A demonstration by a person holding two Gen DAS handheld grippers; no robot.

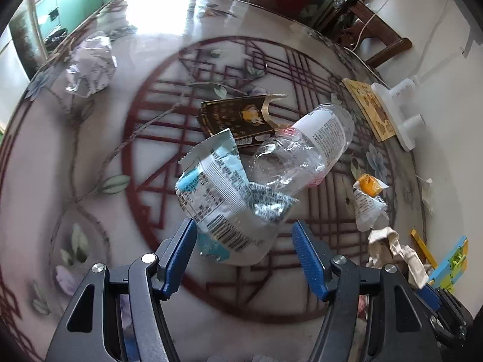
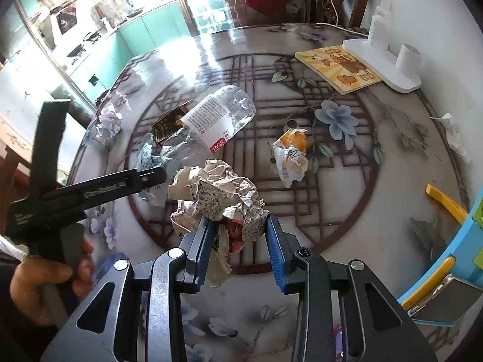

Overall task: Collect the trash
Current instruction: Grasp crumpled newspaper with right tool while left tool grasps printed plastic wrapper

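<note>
My left gripper (image 1: 243, 223) stands open low over the round patterned table (image 1: 90, 181). A crumpled blue-and-white wrapper (image 1: 217, 199) lies between its blue pads; the left pad is at the wrapper's edge and the right pad is apart from it. A clear plastic bottle (image 1: 305, 147) and a black-and-gold packet (image 1: 238, 114) lie just beyond. My right gripper (image 2: 238, 220) is shut on a crumpled newspaper ball (image 2: 217, 196), with both pads pressing into it. The bottle (image 2: 220, 117) and an orange-and-white wrapper (image 2: 291, 154) rest further out on the table. The left gripper (image 2: 160, 175) reaches in from the left, held by a hand (image 2: 45, 274).
Crumpled clear plastic (image 1: 90, 66) lies at the table's far left. A yellow picture book (image 2: 335, 68) and a white stand (image 2: 386, 60) sit by the wall. A tissue (image 2: 452, 132), a yellow strip (image 2: 446, 202) and a blue box (image 2: 468, 241) crowd the right edge.
</note>
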